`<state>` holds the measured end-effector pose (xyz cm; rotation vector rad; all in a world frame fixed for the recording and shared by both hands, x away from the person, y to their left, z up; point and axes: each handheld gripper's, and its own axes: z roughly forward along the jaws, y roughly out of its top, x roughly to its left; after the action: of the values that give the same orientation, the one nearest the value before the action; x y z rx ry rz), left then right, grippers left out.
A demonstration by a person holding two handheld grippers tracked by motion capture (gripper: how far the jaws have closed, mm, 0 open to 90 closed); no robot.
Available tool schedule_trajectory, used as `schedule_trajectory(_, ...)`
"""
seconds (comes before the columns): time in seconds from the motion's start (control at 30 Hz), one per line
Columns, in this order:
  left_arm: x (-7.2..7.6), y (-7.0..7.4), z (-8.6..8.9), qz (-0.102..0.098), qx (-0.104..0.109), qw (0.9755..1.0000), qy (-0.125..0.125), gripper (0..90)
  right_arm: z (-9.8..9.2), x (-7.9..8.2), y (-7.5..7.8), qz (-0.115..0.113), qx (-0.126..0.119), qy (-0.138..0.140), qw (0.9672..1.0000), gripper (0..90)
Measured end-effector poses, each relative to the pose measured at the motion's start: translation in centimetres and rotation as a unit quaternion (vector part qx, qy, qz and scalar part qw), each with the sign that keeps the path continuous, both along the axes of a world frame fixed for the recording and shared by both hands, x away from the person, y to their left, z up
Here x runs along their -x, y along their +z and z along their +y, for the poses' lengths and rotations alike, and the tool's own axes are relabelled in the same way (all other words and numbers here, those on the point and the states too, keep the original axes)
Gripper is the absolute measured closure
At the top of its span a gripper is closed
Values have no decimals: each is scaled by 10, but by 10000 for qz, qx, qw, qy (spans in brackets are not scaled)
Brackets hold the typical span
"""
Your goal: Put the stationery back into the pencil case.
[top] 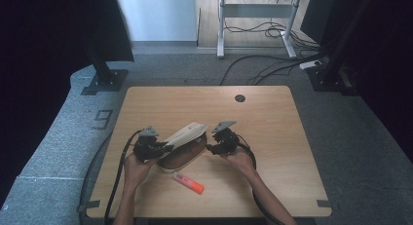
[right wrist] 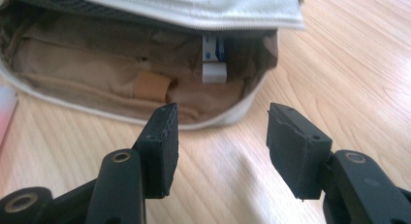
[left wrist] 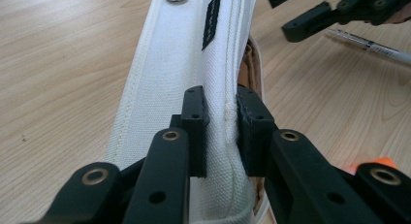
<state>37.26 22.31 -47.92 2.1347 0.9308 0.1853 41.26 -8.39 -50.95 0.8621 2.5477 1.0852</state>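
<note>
Your left gripper [left wrist: 220, 136] pinches the pouch's white canvas lid [left wrist: 194, 64]; your right gripper [right wrist: 220, 146] gapes empty before its tan fabric lining [right wrist: 97, 83].

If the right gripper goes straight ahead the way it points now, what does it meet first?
Probably the near rim of the open pouch, then its tan lining. The right gripper is open and empty, with bare table between it and the pouch. How far off the rim is I cannot tell.
</note>
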Motion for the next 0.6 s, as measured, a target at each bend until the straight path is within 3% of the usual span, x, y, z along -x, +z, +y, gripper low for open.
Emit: schedule_trajectory(0.6, 0, 0, 2, -15, -27, 10000, 37, 759, -57, 33, 2, 169, -94, -265, 9995, 484)
